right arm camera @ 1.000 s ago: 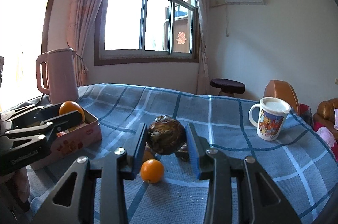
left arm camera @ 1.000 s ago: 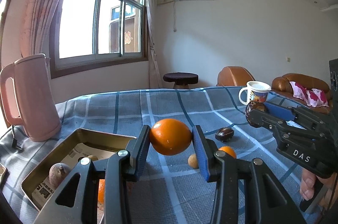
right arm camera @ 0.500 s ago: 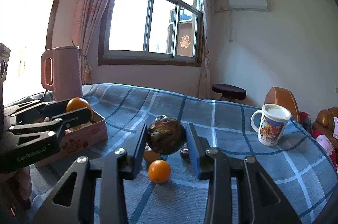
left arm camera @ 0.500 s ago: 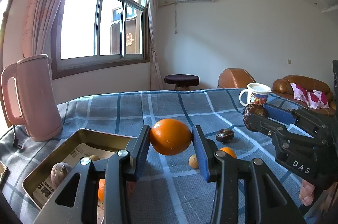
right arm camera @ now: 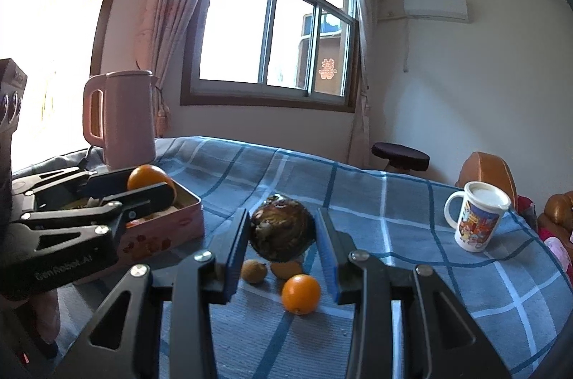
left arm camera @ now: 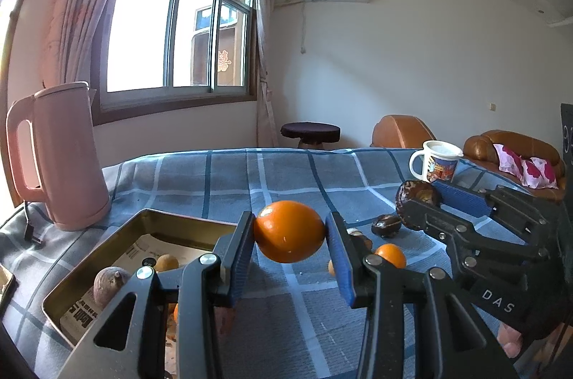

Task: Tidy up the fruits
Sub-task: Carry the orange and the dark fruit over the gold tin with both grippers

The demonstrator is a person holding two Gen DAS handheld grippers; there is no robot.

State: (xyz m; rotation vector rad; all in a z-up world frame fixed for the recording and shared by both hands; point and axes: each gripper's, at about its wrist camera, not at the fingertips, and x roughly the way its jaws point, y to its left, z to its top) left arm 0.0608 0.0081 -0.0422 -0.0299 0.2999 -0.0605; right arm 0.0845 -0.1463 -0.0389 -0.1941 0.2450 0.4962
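My left gripper [left arm camera: 289, 234] is shut on an orange [left arm camera: 289, 231] and holds it in the air beside the open tin box [left arm camera: 118, 243]. Inside the tin lie a brown fruit [left arm camera: 109, 284] and a small yellowish one [left arm camera: 165, 262]. My right gripper [right arm camera: 282, 232] is shut on a dark wrinkled fruit [right arm camera: 282, 233] above the cloth. Below it on the table sit a small orange [right arm camera: 301, 294] and two small brown fruits [right arm camera: 253, 271]. In the left wrist view the right gripper [left arm camera: 420, 196] comes in from the right, with another dark fruit [left arm camera: 386, 225] on the cloth.
A pink kettle [left arm camera: 53, 157] stands at the table's left behind the tin. A printed mug [right arm camera: 476, 216] stands at the right. The table wears a blue checked cloth [left arm camera: 250, 178]. A stool [left arm camera: 309, 132] and brown armchairs [left arm camera: 397, 132] lie beyond the far edge.
The right gripper with its dark fruit has shifted a little leftward toward the tin. The left gripper keeps the orange in nearly the same place.
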